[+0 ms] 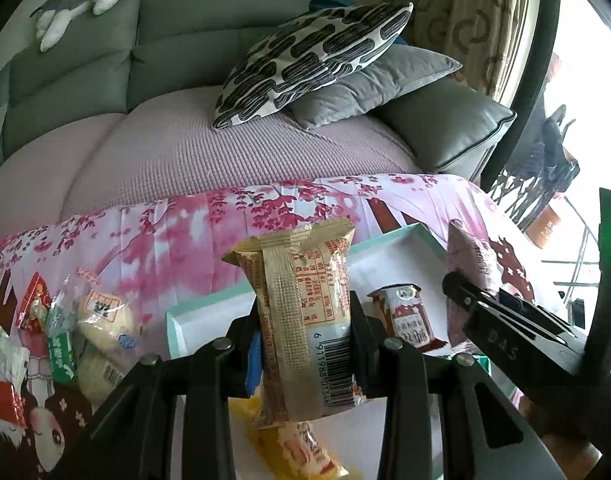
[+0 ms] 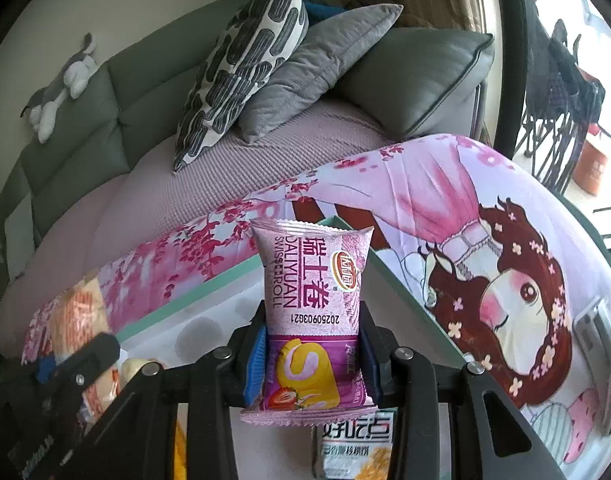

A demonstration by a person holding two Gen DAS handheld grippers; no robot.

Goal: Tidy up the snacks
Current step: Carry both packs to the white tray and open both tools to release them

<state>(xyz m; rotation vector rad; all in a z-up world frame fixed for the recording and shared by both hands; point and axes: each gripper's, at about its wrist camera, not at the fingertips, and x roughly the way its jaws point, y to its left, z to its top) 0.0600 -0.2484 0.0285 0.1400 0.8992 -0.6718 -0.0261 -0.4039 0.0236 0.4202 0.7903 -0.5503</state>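
My left gripper [image 1: 305, 340] is shut on a tan snack packet [image 1: 301, 320] with a barcode, held upright above a white tray with a mint rim [image 1: 209, 300]. In the tray lie a brown small packet [image 1: 405, 320] and a yellow packet [image 1: 301, 448]. My right gripper [image 2: 311, 354] is shut on a pink Swiss roll packet [image 2: 313, 320], held upright over the same tray [image 2: 209, 296]. A white cracker packet [image 2: 353, 448] lies below it. The right gripper shows in the left wrist view [image 1: 505, 320], and the left gripper with its packet shows at the left of the right wrist view [image 2: 77, 360].
Several loose snack packets [image 1: 85, 328] lie on the pink cartoon-print cloth [image 1: 185, 240] left of the tray. Behind is a sofa with a lilac cover [image 1: 225, 152], a patterned pillow [image 1: 313, 60] and grey cushions [image 1: 385, 80]. A window and a chair stand at right.
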